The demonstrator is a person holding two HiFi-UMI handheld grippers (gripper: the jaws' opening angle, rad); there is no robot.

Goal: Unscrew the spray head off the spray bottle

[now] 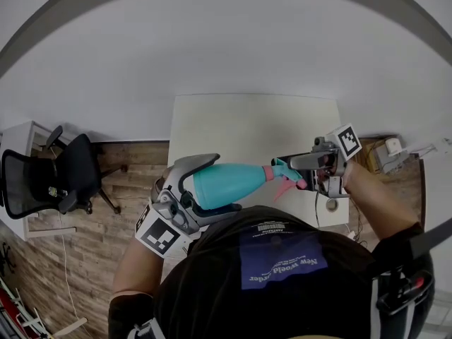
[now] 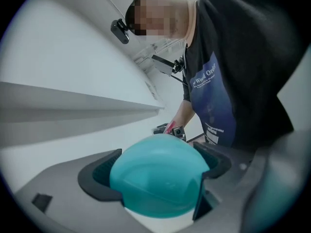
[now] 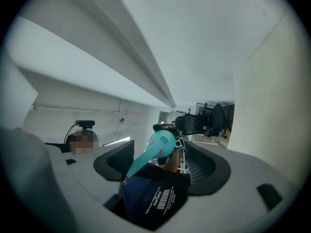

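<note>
Spray bottle (image 1: 226, 182) is held level in the air, close to my chest and just short of the white table (image 1: 247, 126).

- Left gripper (image 1: 208, 189): jaws closed across the teal body near the base, with pads (image 2: 99, 176) bearing on both sides.
- Right gripper (image 1: 300, 174): jaws spread as wide as they go. The spray head (image 1: 282, 175) lies between them with clear space on either side, so nothing is gripped.

Handling estimate: thin plastic, probably light, though I can't read the fill level. The wall is smooth and rounded, so it may spin or dent under torque, and the left clamp must stay firm. I judge the trigger and nozzle too slender and springy to twist by. A better hold is the collar, where the head meets the neck, squeezed squarely.
</note>
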